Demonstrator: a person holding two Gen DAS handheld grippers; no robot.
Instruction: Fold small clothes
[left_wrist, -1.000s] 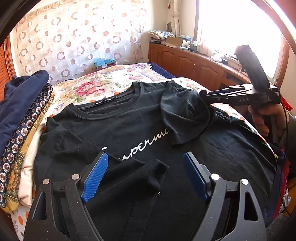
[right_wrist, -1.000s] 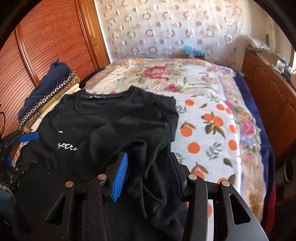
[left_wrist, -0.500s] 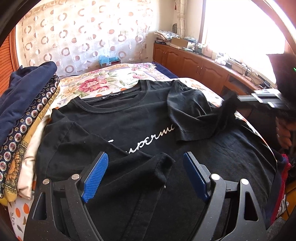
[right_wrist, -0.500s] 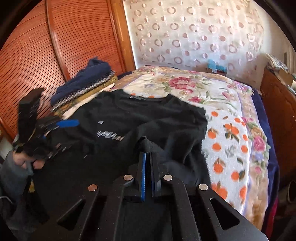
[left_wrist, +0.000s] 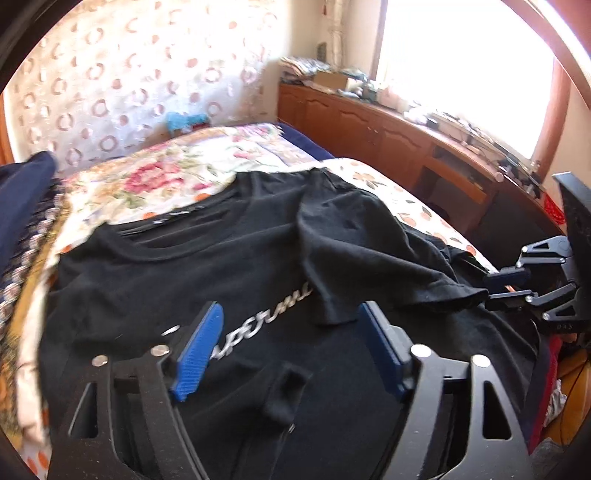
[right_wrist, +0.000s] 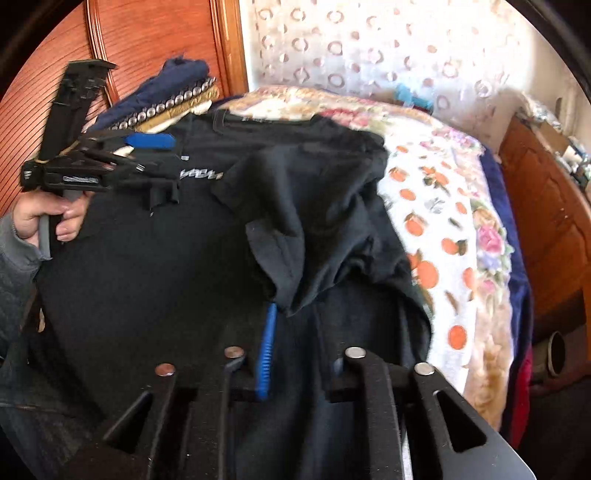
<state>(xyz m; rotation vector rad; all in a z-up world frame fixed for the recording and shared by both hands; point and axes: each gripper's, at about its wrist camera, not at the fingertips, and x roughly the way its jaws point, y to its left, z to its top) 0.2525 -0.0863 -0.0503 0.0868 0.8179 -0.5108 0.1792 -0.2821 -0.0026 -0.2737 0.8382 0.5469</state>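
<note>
A black T-shirt (left_wrist: 184, 273) with white lettering lies chest-up on the bed. Its right sleeve (left_wrist: 362, 251) is folded in over the chest. My right gripper (right_wrist: 301, 332) has that sleeve's tip (right_wrist: 291, 295) just ahead of its blue pad; its jaws are opening and no longer press the cloth. In the left wrist view the right gripper (left_wrist: 491, 291) sits at the sleeve's end. My left gripper (left_wrist: 288, 314) hovers over the lettering. Its jaws are closing, still wide, with a raised end of the left sleeve (left_wrist: 286, 391) loose between them. The left gripper (right_wrist: 162, 155) also shows in the right wrist view.
A pile of folded clothes (right_wrist: 173, 96) sits at the shirt's left. The floral bedcover (right_wrist: 443, 221) is bare to the right of the shirt. Wooden cabinets (left_wrist: 388, 136) run under the window, a wooden wardrobe door (right_wrist: 147, 40) stands behind the pile. A person's hand (right_wrist: 48, 214) holds the left gripper.
The right gripper shut on the right sleeve, drew it across the chest, and its jaws have now parted. The left gripper moved forward over the lettering and its jaws narrowed.
</note>
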